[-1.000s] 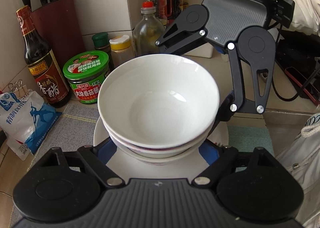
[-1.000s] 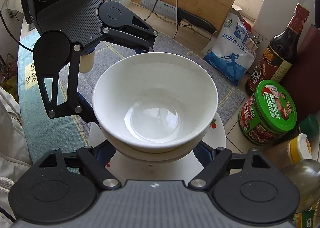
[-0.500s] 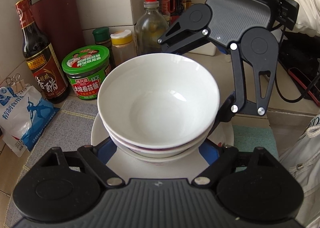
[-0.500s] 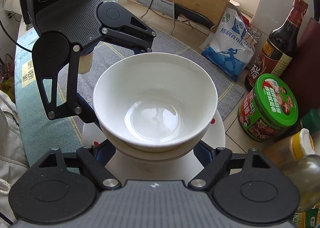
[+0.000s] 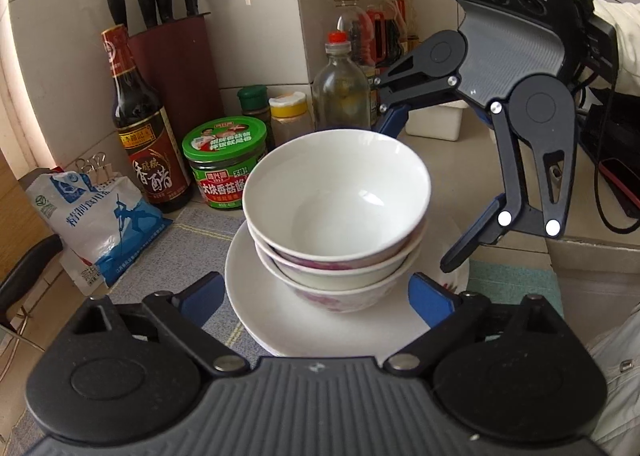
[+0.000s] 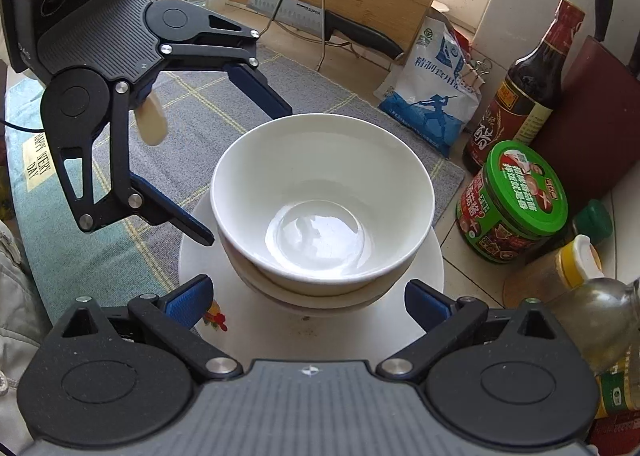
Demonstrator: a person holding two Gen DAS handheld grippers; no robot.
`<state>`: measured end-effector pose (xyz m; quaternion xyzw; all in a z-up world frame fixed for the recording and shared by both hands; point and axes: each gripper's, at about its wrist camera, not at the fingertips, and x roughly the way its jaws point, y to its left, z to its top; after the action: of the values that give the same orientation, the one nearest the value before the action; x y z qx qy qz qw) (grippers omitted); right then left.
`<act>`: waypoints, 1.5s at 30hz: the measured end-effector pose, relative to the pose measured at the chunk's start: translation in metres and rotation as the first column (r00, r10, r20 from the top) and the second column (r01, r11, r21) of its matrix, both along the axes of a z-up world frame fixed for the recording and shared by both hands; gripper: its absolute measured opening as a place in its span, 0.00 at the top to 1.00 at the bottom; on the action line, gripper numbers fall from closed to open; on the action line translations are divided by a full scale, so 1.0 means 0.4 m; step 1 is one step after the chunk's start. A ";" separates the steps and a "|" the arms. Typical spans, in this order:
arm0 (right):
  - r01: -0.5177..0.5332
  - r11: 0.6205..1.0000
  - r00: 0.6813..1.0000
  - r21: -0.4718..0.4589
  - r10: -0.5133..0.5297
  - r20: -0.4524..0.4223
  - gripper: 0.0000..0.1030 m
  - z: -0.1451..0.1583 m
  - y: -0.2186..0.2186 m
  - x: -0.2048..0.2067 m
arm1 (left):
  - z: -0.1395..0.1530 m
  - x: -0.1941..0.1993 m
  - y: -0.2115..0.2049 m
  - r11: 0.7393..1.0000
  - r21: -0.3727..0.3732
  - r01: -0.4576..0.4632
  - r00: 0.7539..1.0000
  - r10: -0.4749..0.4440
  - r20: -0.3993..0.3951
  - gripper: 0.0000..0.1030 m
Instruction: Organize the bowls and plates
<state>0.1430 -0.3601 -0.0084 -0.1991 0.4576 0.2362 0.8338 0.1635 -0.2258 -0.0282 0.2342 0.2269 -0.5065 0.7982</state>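
White porcelain stack sits dead ahead of both claws, centred between each pair of blue pads. Left claw (image 5: 316, 296) is nearest it on the near side; jaws have just been opening, now wide, pads off the bowls and flanking the lowest bowl (image 5: 340, 294) over the plate (image 5: 280, 320). Right claw (image 6: 308, 300) faces it from the opposite side, jaws also just opened to full width, nothing pinched between them; its pads stand clear of the stack on either side.

Stack, bottom up: plate on the grey mat (image 5: 200, 232), then three nested bowls, the lower two with pink pattern, the top bowl (image 5: 340, 188) plain white. Top bowl is empty; the right wrist view shows a clean, glossy bottom. No long axis to worry about, everything is round and upright, slight lean to the nesting at most.

Judgement: stacking looks done and released; either claw can back straight out along its own pointing line without catching a rim.

Beyond the stack on the desk: green-lidded sauce jar (image 5: 224, 164), vinegar bottle (image 5: 140, 132), salt bag (image 5: 100, 224), knife block (image 5: 176, 64) at the wall.
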 end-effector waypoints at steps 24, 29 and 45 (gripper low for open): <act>0.854 0.508 0.488 0.112 -0.857 0.166 0.00 0.127 0.281 -0.283 | 0.139 -0.201 0.258 0.873 -0.051 -0.485 0.872 0.478 -0.104 0.02; 0.870 0.472 0.440 0.139 -0.873 0.210 0.00 0.173 0.306 -0.320 | 0.168 -0.230 0.270 0.867 -0.068 -0.494 0.867 0.487 -0.104 0.02; 0.870 0.453 0.405 0.195 -0.882 0.240 0.00 0.210 0.340 -0.344 | 0.199 -0.246 0.282 0.844 -0.079 -0.530 0.847 0.522 -0.104 0.02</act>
<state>0.0053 -0.2242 0.0758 0.0520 0.3535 -0.2598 0.8971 0.0653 -0.1131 0.0514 0.1009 0.2866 -0.2882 0.9081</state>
